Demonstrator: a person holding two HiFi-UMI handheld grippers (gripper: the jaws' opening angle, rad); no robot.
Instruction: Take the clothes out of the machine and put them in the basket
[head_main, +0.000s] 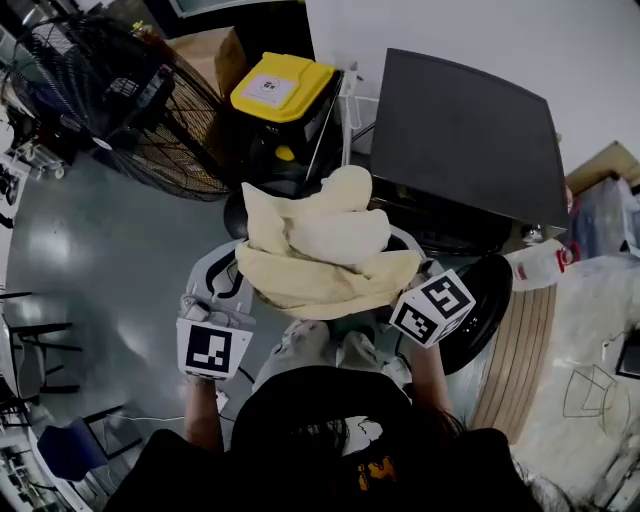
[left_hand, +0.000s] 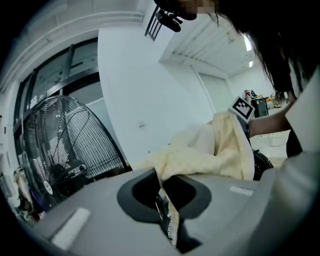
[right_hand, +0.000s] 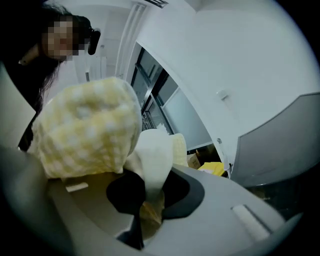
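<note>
A bundle of pale yellow and cream clothes (head_main: 318, 250) hangs in the air in front of the person, held between both grippers. My left gripper (head_main: 232, 300) is shut on the bundle's left edge, and the yellow cloth (left_hand: 200, 155) runs down between its jaws. On the other side my right gripper (head_main: 415, 285) is shut on cream and yellow checked cloth (right_hand: 150, 165), pinched between its jaws. The dark machine (head_main: 465, 135) stands behind the bundle at the right, with its round door (head_main: 485, 305) swung open low beside my right gripper. No basket shows clearly.
A black bin with a yellow lid (head_main: 282, 90) stands just behind the bundle. A large wire fan (head_main: 120, 100) is at the back left on the grey floor (head_main: 100, 260). A white bottle (head_main: 540, 265) and a wooden board (head_main: 515, 350) lie to the right.
</note>
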